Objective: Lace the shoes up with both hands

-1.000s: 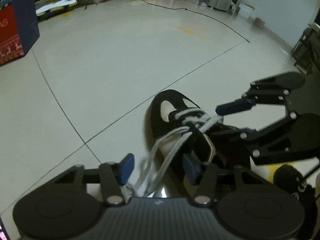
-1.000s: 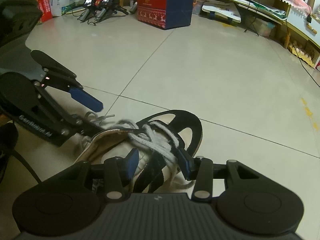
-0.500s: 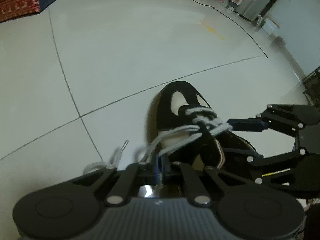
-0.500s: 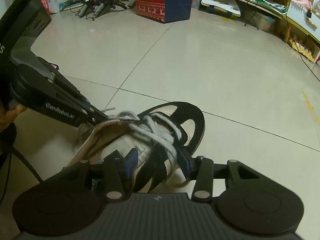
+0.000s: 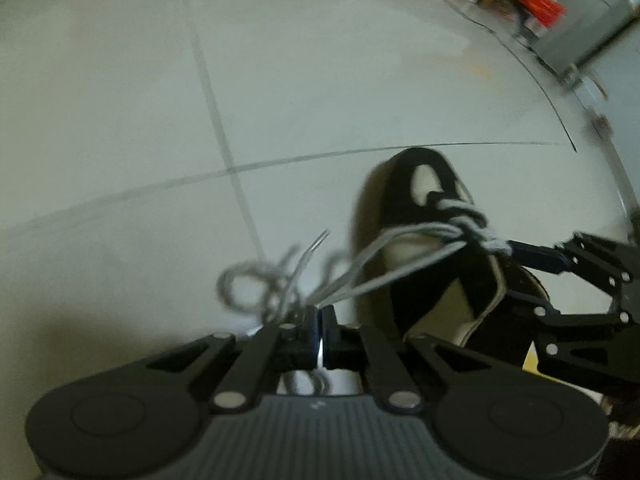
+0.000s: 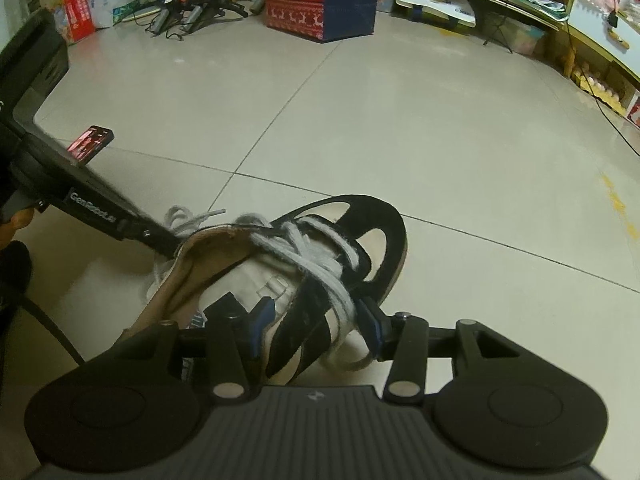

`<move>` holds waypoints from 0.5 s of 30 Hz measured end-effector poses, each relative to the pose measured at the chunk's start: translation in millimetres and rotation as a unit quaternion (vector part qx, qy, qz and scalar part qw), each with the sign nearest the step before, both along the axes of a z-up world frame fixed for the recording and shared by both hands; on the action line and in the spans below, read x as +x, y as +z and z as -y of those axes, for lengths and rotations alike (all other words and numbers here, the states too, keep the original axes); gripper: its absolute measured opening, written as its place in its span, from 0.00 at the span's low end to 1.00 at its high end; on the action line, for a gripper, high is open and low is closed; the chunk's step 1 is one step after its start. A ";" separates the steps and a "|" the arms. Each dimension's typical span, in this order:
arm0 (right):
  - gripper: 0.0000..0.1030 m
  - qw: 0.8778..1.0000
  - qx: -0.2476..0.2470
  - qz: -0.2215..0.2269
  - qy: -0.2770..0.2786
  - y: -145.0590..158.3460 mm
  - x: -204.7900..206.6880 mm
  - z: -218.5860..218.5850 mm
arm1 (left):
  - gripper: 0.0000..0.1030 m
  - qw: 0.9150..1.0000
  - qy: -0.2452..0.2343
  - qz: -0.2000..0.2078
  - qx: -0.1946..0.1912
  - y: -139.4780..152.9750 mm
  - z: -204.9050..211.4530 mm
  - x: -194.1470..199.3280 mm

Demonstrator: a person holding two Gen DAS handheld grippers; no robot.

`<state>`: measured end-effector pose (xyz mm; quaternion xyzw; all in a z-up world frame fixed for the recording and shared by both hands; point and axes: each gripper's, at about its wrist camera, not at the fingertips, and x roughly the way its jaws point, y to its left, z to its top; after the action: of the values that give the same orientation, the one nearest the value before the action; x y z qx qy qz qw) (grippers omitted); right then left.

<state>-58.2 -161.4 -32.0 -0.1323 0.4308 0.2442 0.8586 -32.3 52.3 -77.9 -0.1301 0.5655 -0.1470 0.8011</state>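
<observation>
A black and cream shoe [image 5: 424, 208] [image 6: 376, 232] lies on the tiled floor, with a white lace [image 5: 400, 240] [image 6: 316, 252] crossed over its tongue. My left gripper [image 5: 319, 320] [image 6: 164, 242] is shut on two strands of that lace, which run taut from the eyelets to its pads. Loose loops of lace [image 5: 248, 284] lie on the floor just beyond it. My right gripper [image 6: 316, 316] [image 5: 520, 272] straddles the shoe's eyelet flap and side, its blue pads [image 6: 264, 316] closed against the upper.
A red and blue Christmas box [image 6: 320, 0] stands at the back. Small devices with cables [image 6: 188, 4] lie beside it. Low shelves [image 6: 520, 0] line the right wall. A thin black cable [image 5: 540, 92] crosses the floor. A person's hand [image 6: 16, 220] holds the left gripper.
The left gripper went from open around the lace strands to shut on them, then rolled, sank and drew them taut away from the shoe. The right gripper stayed on the shoe.
</observation>
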 end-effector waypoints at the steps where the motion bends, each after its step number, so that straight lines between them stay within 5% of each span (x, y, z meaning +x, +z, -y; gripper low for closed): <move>1: 0.48 1.000 0.000 0.001 -0.002 0.2 -0.7 0.8 | 0.02 1.000 0.002 -0.004 -0.002 -0.6 -1.7 -2.0; 7: 0.50 1.000 0.007 -0.006 -0.010 -2.0 2.1 3.3 | 0.02 1.000 0.003 -0.005 0.030 -0.3 -4.6 -10.2; 12: 0.51 1.000 0.004 -0.004 -0.009 -2.5 2.2 0.7 | 0.03 1.000 0.014 -0.024 0.013 -5.0 -12.4 -8.4; 15: 0.51 1.000 0.005 -0.009 -0.010 -4.3 4.5 0.8 | 0.13 1.000 -0.005 -0.015 0.014 -2.4 -10.4 -8.6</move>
<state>-53.7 -162.3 -36.4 -0.1217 0.4390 0.2389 0.8576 -40.9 62.6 -80.3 -0.1183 0.5799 -0.1408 0.7937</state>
